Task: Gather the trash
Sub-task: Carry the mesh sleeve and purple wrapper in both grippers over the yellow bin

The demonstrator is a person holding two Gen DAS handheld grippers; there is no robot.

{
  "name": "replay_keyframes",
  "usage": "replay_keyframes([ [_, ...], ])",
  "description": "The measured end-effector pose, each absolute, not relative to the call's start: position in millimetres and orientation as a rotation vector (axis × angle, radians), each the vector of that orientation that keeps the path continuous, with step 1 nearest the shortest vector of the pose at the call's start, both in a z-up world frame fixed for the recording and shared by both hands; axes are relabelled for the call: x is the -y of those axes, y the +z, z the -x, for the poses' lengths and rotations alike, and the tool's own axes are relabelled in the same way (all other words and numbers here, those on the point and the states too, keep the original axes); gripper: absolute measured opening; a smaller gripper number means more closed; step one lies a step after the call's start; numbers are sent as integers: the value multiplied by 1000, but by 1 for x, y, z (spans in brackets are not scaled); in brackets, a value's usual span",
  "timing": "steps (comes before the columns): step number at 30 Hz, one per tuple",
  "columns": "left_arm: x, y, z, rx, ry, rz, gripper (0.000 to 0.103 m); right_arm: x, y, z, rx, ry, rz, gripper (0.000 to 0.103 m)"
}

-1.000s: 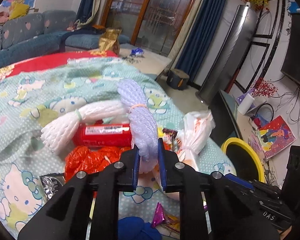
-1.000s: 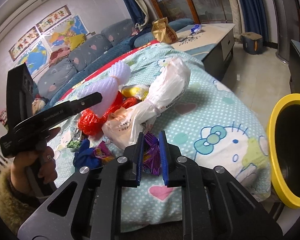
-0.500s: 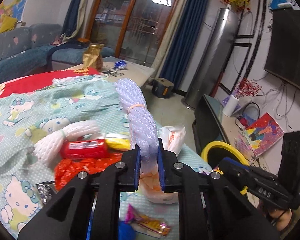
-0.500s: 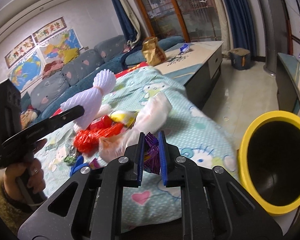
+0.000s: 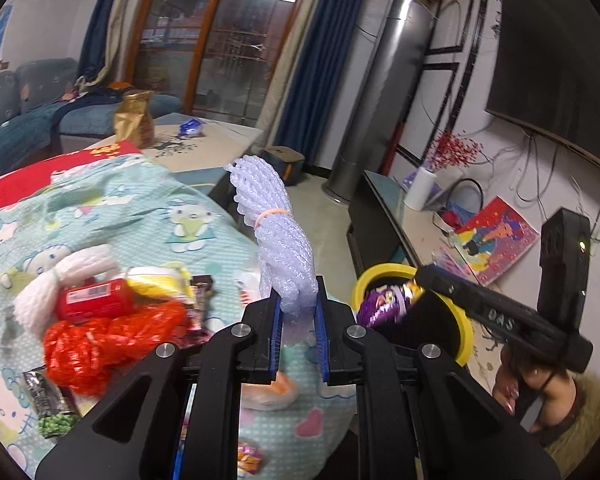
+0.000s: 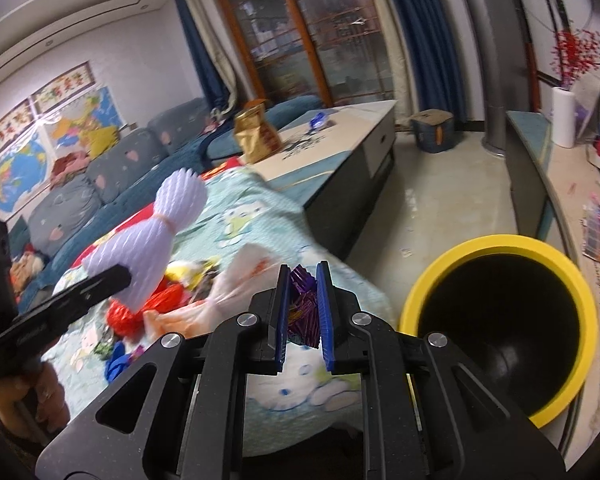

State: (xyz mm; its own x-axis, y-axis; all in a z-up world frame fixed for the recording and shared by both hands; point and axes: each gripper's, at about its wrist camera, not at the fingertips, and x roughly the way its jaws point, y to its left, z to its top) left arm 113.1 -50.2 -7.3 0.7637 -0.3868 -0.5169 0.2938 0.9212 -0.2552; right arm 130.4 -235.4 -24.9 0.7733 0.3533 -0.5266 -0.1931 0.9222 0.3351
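My left gripper [image 5: 298,336] is shut on a pale lilac foam net sleeve [image 5: 274,236] tied with an orange band, held upright above the bed; it also shows in the right wrist view [image 6: 156,236]. My right gripper [image 6: 302,320] is shut on a purple snack wrapper [image 6: 303,306], which the left wrist view [image 5: 384,304] shows just above the rim of the yellow bin [image 6: 500,320], also seen there [image 5: 380,276]. More trash lies on the bed: a red plastic bag [image 5: 100,344], a red packet [image 5: 96,300], a white foam net [image 5: 60,276].
The bed has a teal cartoon-print cover [image 5: 148,216]. A low TV bench [image 5: 384,224] stands right of the bin, with a roll of paper [image 5: 420,188]. A coffee table [image 6: 340,136] with a gold bag [image 6: 256,128] stands behind the bed. A green-pea packet [image 5: 48,404] lies near the bed's front.
Both grippers have swung right, away from the trash pile toward the yellow bin. The purple wrapper now sits over the bin's rim. The foam sleeve has risen off the bed.
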Motion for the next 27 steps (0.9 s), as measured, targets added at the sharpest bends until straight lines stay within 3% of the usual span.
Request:
replay_keyframes([
  [27,186,-33,-115,-689,-641,-6,14,378,-38,-140,-558,-45,-393,9],
])
